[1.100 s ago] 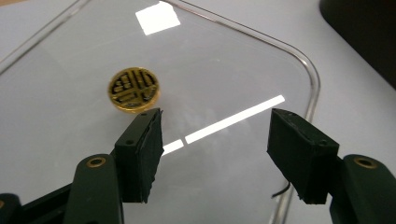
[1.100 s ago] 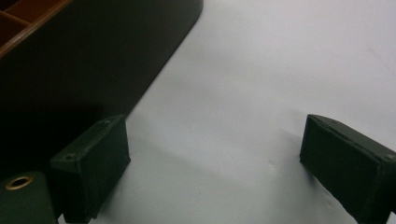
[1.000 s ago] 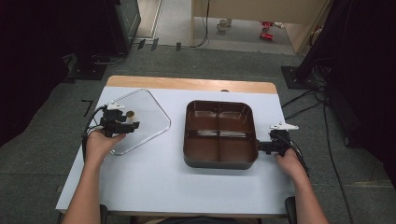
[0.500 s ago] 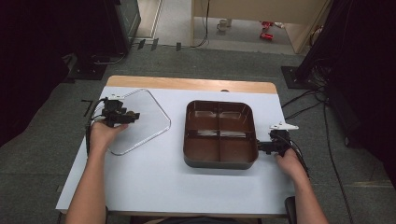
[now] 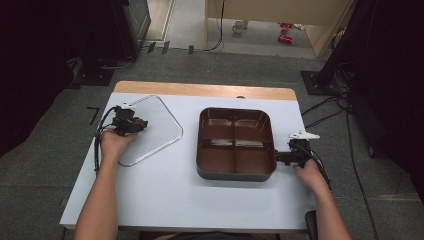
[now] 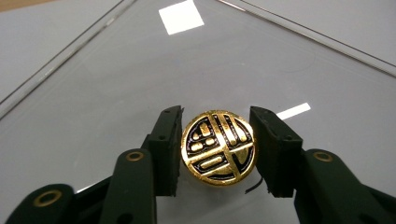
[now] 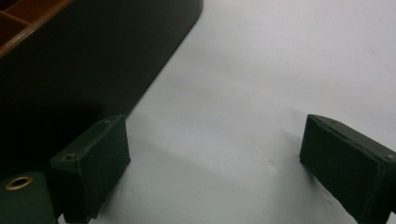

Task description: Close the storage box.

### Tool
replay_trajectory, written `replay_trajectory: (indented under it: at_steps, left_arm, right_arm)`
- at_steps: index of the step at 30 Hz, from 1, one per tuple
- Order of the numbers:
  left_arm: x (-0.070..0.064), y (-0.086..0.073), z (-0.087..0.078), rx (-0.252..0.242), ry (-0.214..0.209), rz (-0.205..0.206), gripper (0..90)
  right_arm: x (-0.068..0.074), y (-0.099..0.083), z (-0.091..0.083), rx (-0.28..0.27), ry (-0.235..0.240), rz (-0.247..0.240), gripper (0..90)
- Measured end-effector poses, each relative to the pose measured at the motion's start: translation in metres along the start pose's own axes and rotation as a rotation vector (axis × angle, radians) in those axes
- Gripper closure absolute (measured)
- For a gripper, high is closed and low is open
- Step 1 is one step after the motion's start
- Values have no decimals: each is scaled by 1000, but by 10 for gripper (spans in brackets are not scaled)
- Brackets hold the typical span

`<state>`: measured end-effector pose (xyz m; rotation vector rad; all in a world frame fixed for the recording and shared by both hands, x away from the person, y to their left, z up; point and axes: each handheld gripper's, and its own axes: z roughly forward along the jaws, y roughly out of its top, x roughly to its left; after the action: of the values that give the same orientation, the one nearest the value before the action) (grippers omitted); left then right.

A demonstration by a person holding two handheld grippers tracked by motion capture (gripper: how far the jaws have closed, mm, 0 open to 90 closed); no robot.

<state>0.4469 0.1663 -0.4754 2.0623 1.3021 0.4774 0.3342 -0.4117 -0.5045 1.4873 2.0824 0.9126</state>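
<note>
Nearest, the person's forearms are coming in from the bottom of the high view. The right tongs are resting on the white worktop just beside the right wall of the brown tray. In the right gripper view their jaws are standing wide apart with bare worktop between them, holding nothing; the tray's dark wall is rising at the left.

Farther left, the left tongs are sitting over the clear lid, which is lying flat on the worktop, well apart from the tray. In the left gripper view the left tongs are flanking a gold-and-black round knob at the lid's middle. The left jaw is looking nearly in touch with it; a thin gap is showing on the right, so the tongs are spread, not yet pinching.

Judgement: the step in hand is gripping the knob. Doing it well is meaning keeping the knob centred, closing evenly on both sides, and lifting level so the lid is not tilting or sliding.

Hard to make out: whether the left jaw is truly touching the knob; the knob's height; the lid's far edge, nearly vanishing against the worktop. The four tray compartments are appearing empty, though glare is blurring them.
</note>
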Motion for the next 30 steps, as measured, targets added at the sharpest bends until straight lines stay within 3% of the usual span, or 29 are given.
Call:
replay_trajectory:
  at_steps: [19,24,30]
  left_arm:
    - [2,0,-4,17,-19,-21,596]
    - [4,2,-12,6,-48,-55,596]
    - [-2,7,-26,-11,-59,-46,597]
  right_arm:
    - [0,0,0,0,0,0,77]
    - [0,0,0,0,0,0,77]
    - [0,0,0,0,0,0,77]
